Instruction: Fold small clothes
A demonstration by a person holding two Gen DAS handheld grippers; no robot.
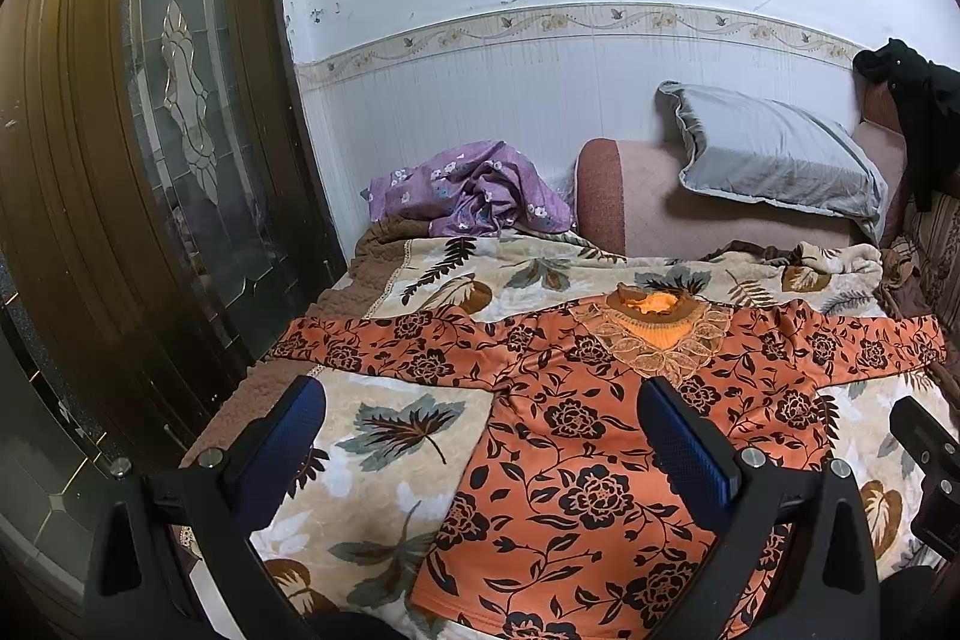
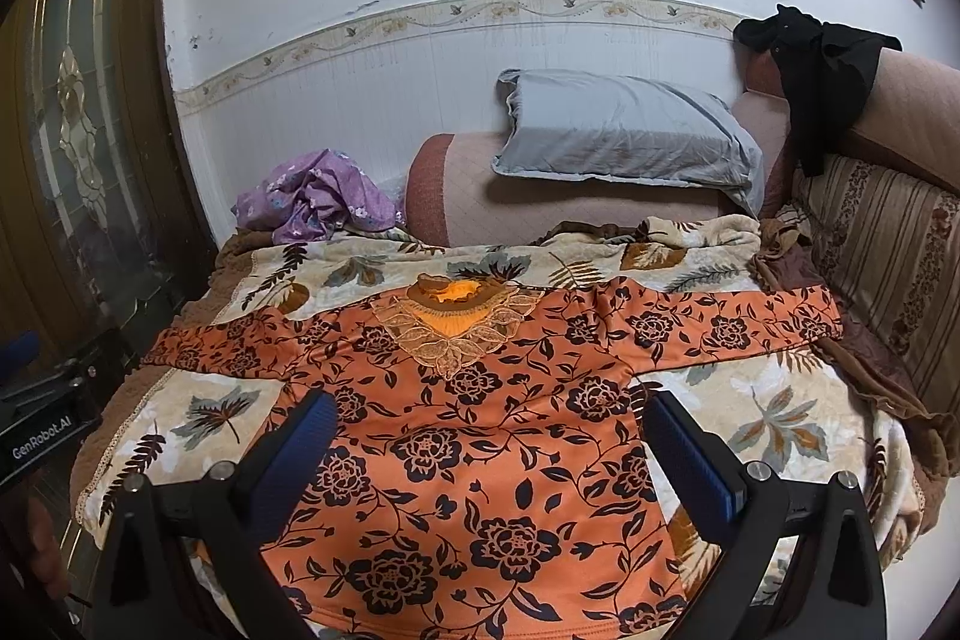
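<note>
Jaws wide on both grippers [image 1: 480, 436] [image 2: 489, 436], holding nothing, above orange top [image 2: 480, 436] spread flat on bed [image 2: 780, 418]; no fold made yet.

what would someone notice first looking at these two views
The orange long-sleeved top with black flower print lies flat with both sleeves spread, filling the leaf-patterned beige blanket in front of both open grippers, left and right, which hold nothing. Behind it, a crumpled purple floral cloth sits at the back left by the wall, and a grey pillow leans on the pink sofa arm.
</note>
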